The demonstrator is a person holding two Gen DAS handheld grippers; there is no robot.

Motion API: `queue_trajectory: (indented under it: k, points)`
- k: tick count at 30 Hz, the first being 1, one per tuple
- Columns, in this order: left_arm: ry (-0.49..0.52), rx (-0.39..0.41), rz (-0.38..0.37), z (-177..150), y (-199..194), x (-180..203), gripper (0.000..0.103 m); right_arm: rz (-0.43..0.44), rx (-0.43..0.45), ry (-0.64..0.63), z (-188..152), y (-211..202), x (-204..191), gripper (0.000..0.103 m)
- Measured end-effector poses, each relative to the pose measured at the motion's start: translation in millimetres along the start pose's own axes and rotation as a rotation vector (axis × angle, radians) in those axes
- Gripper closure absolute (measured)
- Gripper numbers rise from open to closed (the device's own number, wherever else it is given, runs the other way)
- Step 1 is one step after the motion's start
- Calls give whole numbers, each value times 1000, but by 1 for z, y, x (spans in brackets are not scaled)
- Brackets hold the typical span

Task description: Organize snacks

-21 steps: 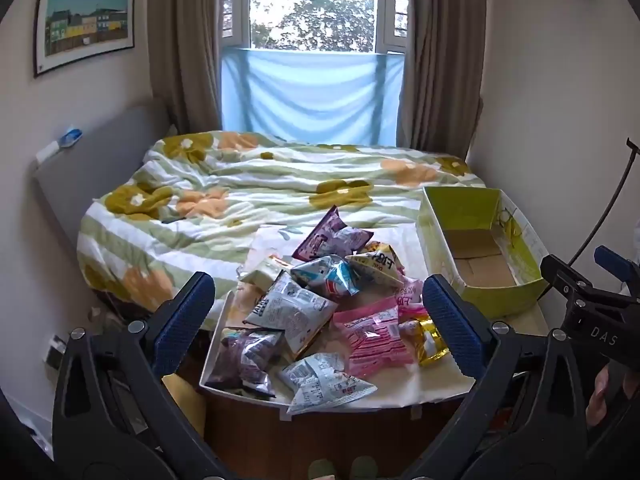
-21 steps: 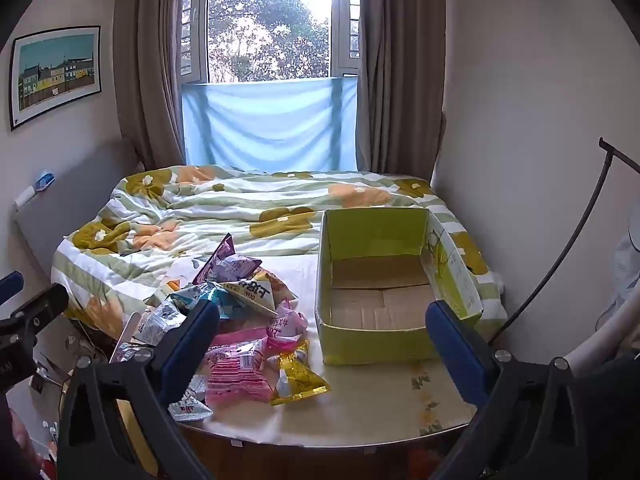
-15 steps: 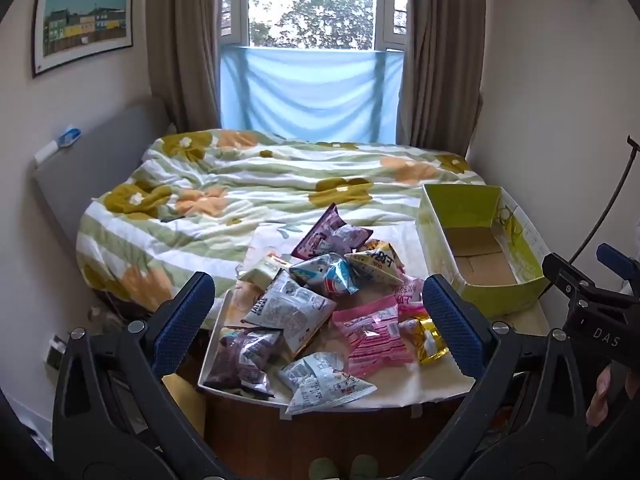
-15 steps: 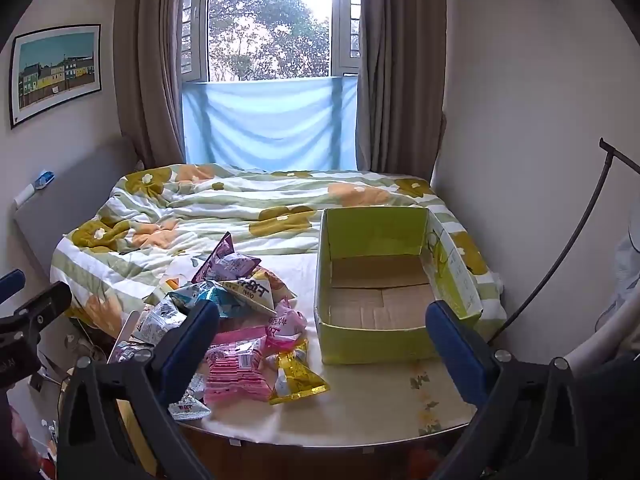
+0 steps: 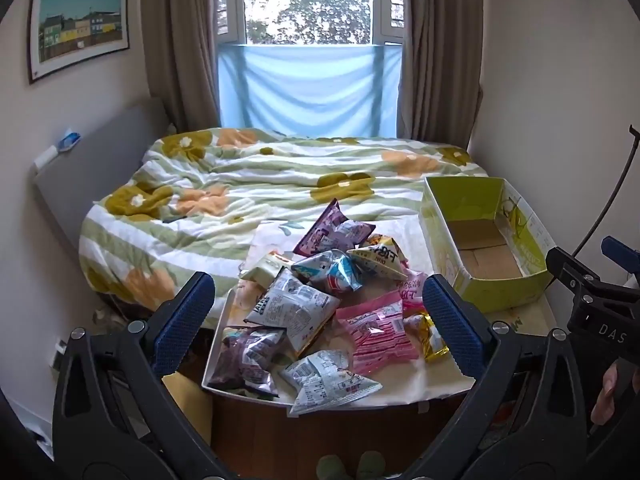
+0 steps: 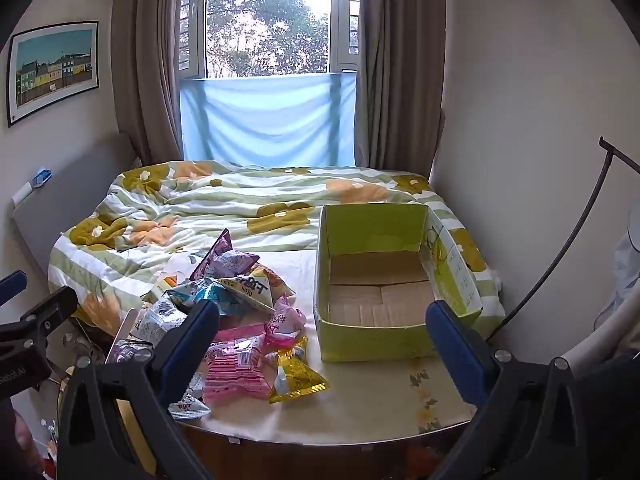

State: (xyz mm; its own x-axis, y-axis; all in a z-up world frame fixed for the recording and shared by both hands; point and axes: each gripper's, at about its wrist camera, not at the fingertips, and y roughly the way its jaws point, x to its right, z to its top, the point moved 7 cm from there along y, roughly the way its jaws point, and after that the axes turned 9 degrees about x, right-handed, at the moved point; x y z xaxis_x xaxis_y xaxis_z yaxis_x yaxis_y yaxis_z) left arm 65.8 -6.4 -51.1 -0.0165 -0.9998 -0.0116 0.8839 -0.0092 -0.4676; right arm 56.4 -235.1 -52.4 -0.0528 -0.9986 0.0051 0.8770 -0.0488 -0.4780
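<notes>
On the small table (image 6: 360, 420) at the foot of the bed (image 5: 280, 184), almost nothing has changed over the last moment: the heap of snack packets (image 5: 320, 304) lies just as it did, the green cardboard box (image 6: 372, 276) beside it is as empty as before, and both views have only drifted very slightly. That stillness suggests the sorting has not begun, and the person is most likely still lining up for a first pick. The left gripper (image 5: 316, 320) hangs above the near edge of the table with its jaws spread wide, the blue pads framing the pile, and it holds nothing. The right gripper (image 6: 324, 332) is likewise wide open and empty, its left pad over the pink packet (image 6: 236, 368) and its right pad near the front corner of the box. The packets overlap one another, a purple one (image 5: 332, 232) propped at the back, a silver one (image 5: 292, 308) in the middle, a yellow one (image 6: 296, 372) nearest the box. My guess is that the loose outer packets, the yellow or the pink, are the easiest to lift first; those buried in the heap may drag neighbours along. The box stands well within reach on the right, touching no packet.
</notes>
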Motion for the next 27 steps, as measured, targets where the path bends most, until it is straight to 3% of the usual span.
queue_trajectory:
  k: [27]
  points:
    - [-4,-10,-9,-5,-2,1,1,0,-2,12,-1,2,2,0]
